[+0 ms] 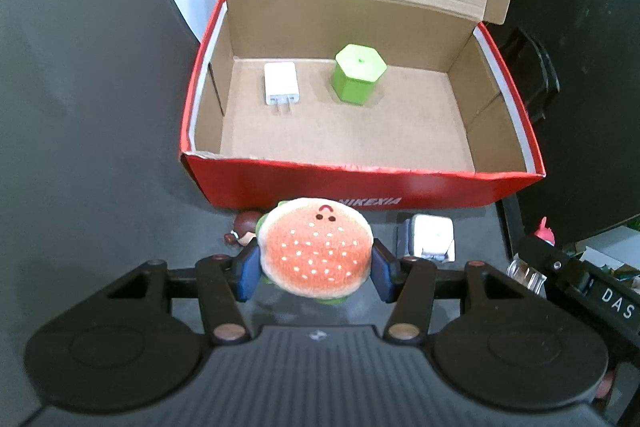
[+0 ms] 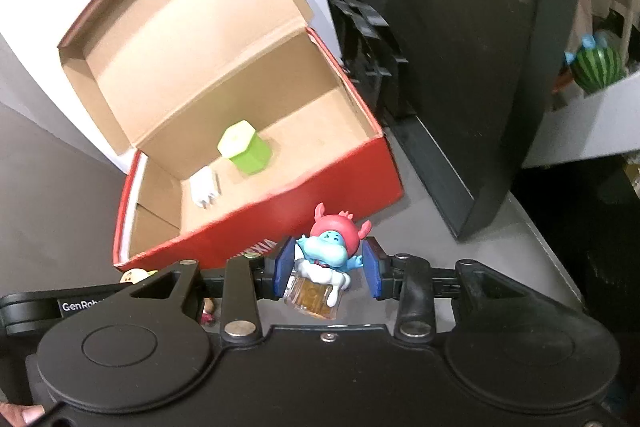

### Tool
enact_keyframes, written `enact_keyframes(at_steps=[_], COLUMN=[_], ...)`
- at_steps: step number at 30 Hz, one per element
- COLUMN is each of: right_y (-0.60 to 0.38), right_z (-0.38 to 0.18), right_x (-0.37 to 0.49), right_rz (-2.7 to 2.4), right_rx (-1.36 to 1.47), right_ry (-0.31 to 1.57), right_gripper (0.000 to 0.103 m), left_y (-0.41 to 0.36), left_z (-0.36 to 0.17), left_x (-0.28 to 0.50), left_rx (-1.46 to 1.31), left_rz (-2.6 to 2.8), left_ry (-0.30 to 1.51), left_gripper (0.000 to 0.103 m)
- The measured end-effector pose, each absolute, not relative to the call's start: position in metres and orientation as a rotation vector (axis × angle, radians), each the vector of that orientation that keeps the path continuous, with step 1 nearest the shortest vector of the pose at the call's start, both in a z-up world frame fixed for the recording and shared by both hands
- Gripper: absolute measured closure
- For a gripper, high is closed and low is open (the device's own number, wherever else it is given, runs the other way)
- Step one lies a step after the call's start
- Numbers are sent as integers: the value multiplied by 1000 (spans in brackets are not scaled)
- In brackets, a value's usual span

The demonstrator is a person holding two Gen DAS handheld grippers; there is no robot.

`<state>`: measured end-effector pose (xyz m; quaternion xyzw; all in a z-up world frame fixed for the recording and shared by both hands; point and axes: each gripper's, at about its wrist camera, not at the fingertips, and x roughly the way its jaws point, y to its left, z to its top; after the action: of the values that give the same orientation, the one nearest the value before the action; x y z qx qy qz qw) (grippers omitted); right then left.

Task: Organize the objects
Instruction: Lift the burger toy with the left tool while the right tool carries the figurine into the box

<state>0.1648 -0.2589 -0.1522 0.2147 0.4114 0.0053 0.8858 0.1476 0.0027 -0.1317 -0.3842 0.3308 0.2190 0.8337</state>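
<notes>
You are holding the burger (image 1: 316, 247) in the left hand-held gripper (image 1: 316, 269) and the figurine (image 2: 330, 251) in the right hand-held gripper (image 2: 329, 269), both low-centre, presumably for loading into the box (image 1: 360, 183) above.

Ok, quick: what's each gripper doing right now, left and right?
Left gripper: closed on the plush hamburger.
Right gripper: closed on the blue figurine with a red cap.

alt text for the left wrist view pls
The left gripper holds a plush hamburger toy in front of an open red shoebox. Inside the box lie a white charger and a green hexagonal container.
</notes>
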Motion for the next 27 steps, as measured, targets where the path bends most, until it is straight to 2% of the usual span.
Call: enact_keyframes(at_steps=[27], right_y=[-260], right_z=[-105], right_x=[195], right_rz=[149], right_rx=[413], right_ry=[778], right_gripper=[66], left_y=[33], left_z=[-97], left_x=[134], left_rx=[-796], left_rz=[464], left_ry=[591], left_gripper=[49])
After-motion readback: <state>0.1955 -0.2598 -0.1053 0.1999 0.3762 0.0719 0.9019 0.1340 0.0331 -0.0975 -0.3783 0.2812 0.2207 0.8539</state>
